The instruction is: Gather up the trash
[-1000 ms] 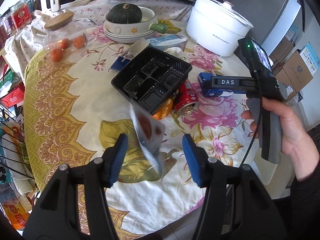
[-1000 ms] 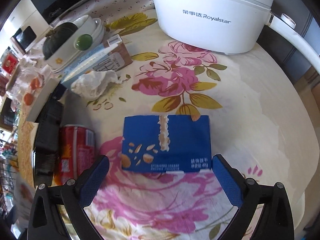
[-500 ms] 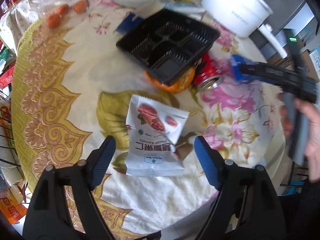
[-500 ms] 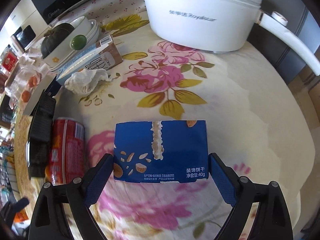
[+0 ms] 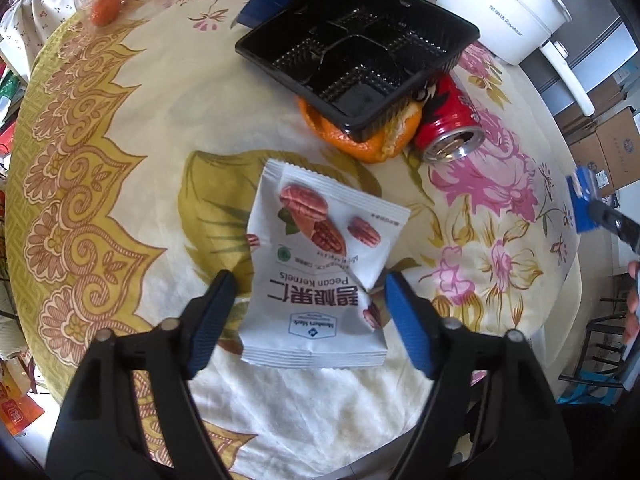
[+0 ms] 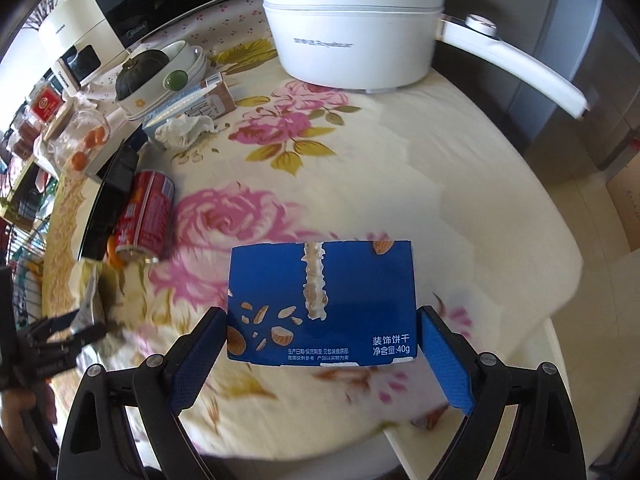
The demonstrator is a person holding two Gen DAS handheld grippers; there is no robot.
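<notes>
Near table edge, left gripper (image 5: 308,294) closing around pecan packet (image 5: 320,276), pads not yet pressing. Right gripper (image 6: 322,340) clamps blue biscuit box (image 6: 320,300), lifted over tablecloth (image 6: 460,184). Risk: packet flat, slick; pads skid, only crumple it. Box grip wide, may slip.

Bright daylight, fisheye-bent edges, motion blur in right view.

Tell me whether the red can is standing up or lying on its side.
On its side. The red can lies on the tablecloth beside the black tray, its open top facing the left wrist camera.
</notes>
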